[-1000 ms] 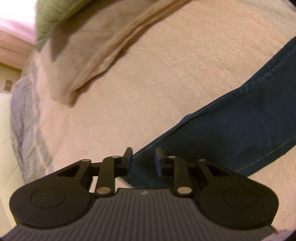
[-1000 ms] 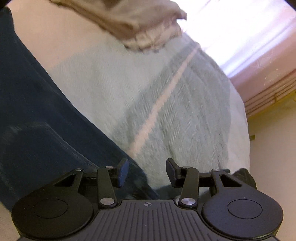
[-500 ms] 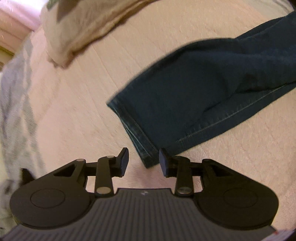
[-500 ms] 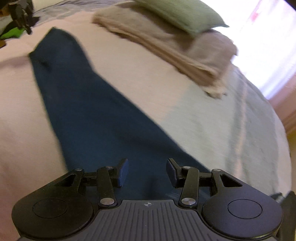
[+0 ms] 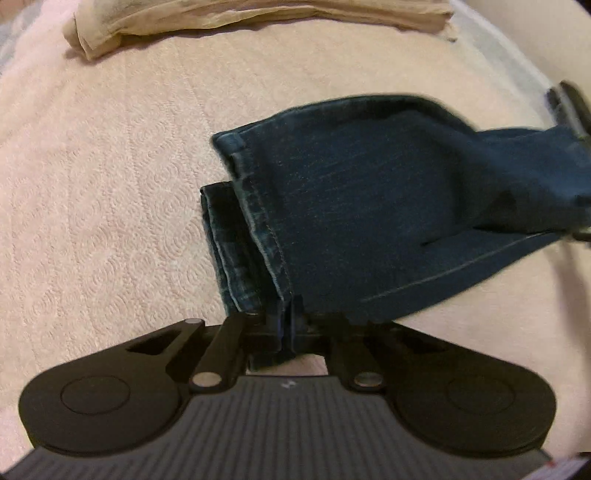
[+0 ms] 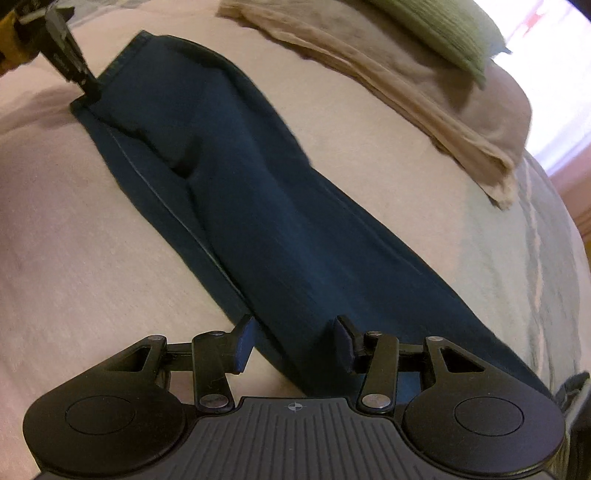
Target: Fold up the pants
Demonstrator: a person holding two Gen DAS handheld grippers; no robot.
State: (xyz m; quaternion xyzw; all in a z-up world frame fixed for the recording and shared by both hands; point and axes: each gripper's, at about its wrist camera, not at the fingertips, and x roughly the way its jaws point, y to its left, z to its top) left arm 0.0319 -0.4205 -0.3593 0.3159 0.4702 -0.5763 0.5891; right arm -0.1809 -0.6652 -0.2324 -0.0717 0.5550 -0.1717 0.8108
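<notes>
Moved: left gripper [image 5: 286, 334] has dropped onto the hem of the pants [image 5: 388, 206] since half a second ago.
Left tongs: pinched tight on the hem.
Right tongs: right gripper [image 6: 293, 341] half wide — holding nothing, over the cloth.
Pants: flat across the bed [image 5: 103, 206], stretching toward its striped edge — folded beige cloth [image 6: 424, 92] along the far edge.

A bed [image 5: 110, 206] fills both views, covered by a pale pink quilted spread with a faint scalloped pattern. Dark blue jeans [image 5: 388, 206] lie stretched flat across it, hem at centre frame in the left wrist view. Along the top edge lies a folded beige blanket [image 5: 236, 18], and in the right wrist view a green pillow [image 6: 443, 26] rests on that blanket, upper right.
</notes>
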